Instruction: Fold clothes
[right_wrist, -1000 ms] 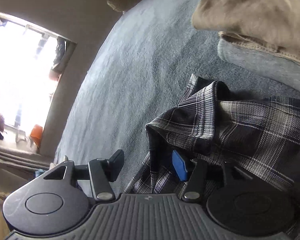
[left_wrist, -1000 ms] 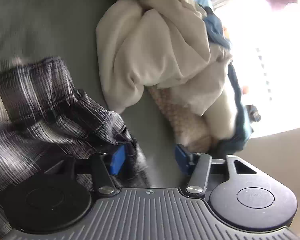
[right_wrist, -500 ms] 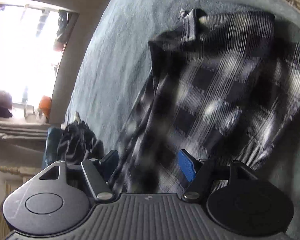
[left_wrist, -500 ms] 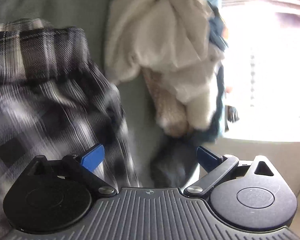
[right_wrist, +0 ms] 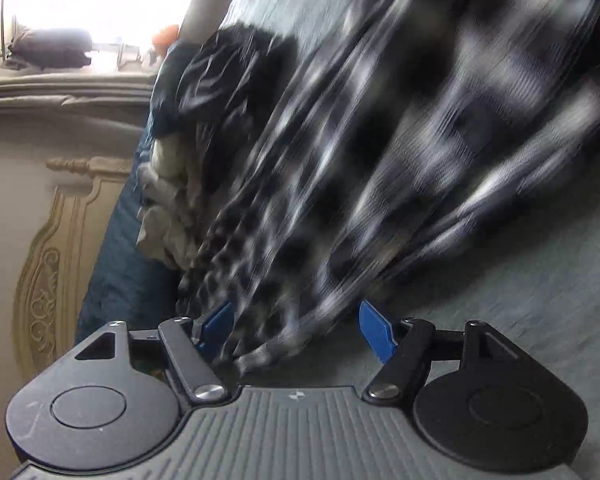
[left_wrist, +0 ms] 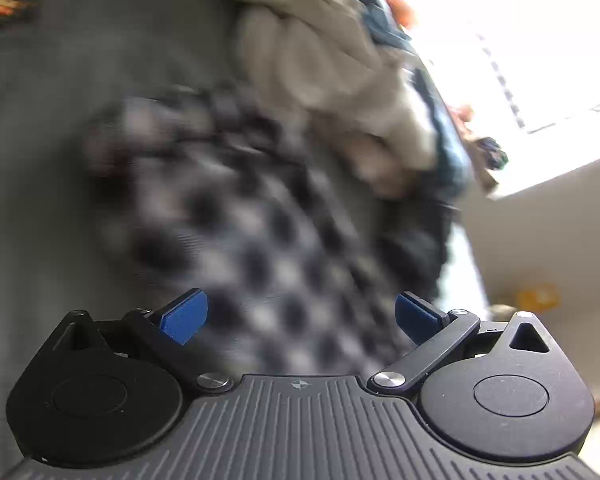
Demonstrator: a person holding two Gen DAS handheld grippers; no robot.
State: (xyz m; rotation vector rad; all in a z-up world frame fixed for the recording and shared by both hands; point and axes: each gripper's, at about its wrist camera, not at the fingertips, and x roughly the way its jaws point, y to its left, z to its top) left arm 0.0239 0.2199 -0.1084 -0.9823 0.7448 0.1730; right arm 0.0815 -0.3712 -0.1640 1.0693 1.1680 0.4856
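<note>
I am holding my left gripper [left_wrist: 298,316] tilted downward with its jaws spread wide, nothing pressed between the blue pads [left_wrist: 184,316]. My right gripper [right_wrist: 296,328] is also angling downward; its jaws have just been opening, and the pads [right_wrist: 373,330] are gripping nothing.

Daylight from a blown-out window [left_wrist: 519,40] glares in both views; the plaid shirt [left_wrist: 252,240] smears with motion blur; fisheye edges curve.
</note>
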